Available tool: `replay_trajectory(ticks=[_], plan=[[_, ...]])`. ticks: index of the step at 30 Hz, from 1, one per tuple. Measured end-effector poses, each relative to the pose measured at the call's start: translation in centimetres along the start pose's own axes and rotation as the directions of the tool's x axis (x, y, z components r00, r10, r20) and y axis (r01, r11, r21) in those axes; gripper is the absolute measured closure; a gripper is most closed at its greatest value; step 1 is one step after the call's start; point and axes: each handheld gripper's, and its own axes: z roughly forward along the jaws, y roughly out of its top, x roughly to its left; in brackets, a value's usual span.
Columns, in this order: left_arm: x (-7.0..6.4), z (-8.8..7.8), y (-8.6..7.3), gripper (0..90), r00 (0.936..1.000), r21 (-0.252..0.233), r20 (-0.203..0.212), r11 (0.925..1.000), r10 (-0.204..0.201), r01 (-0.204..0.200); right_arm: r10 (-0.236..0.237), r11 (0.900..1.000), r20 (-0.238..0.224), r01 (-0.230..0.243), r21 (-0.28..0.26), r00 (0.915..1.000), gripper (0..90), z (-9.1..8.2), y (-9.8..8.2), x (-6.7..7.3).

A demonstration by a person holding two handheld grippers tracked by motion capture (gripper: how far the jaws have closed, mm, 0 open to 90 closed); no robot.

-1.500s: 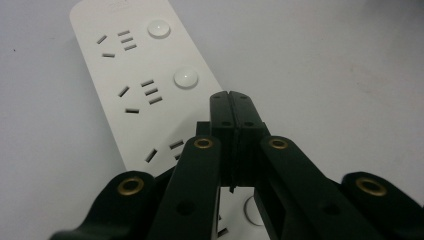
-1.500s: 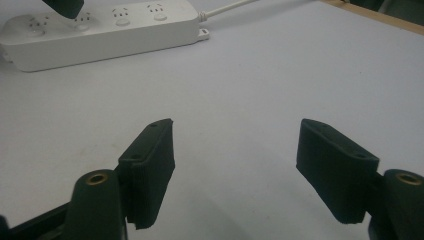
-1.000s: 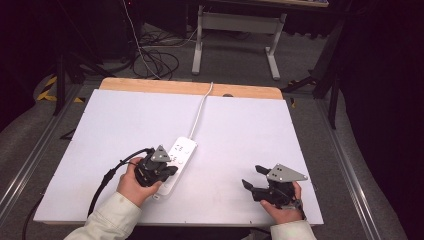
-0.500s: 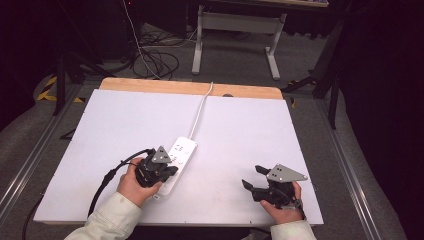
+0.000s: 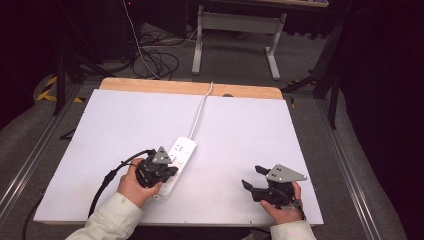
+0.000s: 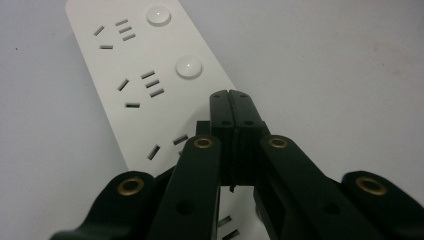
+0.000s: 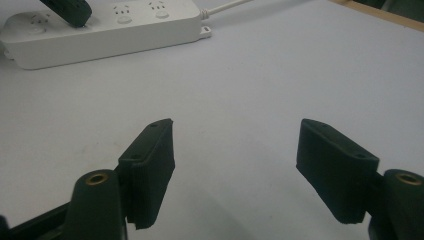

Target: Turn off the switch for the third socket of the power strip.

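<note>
The power strip (image 5: 177, 161) lay flat on the white table (image 5: 100, 130), directly under the left gripper (image 5: 170, 171), with its near end beneath that tool and its far end running away from it toward the table's back edge; in the left gripper view the strip (image 6: 145, 75) showed rows of socket slots and two round white buttons (image 6: 189, 66) just ahead of the jaw tips; the left gripper's (image 6: 231, 97) jaws were pressed together with nothing between them, their tips hovering over or resting on the strip's top face, though whether they touched it could not be told; a white cord (image 5: 201, 111) ran from the strip's far end, away from the left gripper, over the wooden edge (image 5: 190, 88) at the back of the table; the right gripper (image 5: 252, 179) sat well apart from the strip, near the table's front right corner, pointing toward it across bare tabletop; its jaws stood wide apart and empty (image 7: 235, 165); in the right gripper view the strip (image 7: 100, 30) lay far ahead and to the left of those jaws, with the left gripper's dark tip (image 7: 67, 11) over its near end.
</note>
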Motion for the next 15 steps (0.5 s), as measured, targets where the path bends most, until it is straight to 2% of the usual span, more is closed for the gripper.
replay_trajectory(ticks=[10, 15], plan=[[-0.23, 0.04, 0.10, 90.0, 1.0000, 0.007, -0.009, 1.0000, -0.003, 0.003, -0.002, 1.000, 0.003, 0.002, 0.003, 1.0000, 31.8, 0.02, 0.01, 0.04], [-0.56, 0.07, 0.18, 90.0, 0.9994, 0.012, -0.034, 0.9999, 0.008, -0.008, 0.001, 1.000, 0.000, -0.001, 0.006, 1.0000, 31.9, 0.10, 0.00, 0.05]])
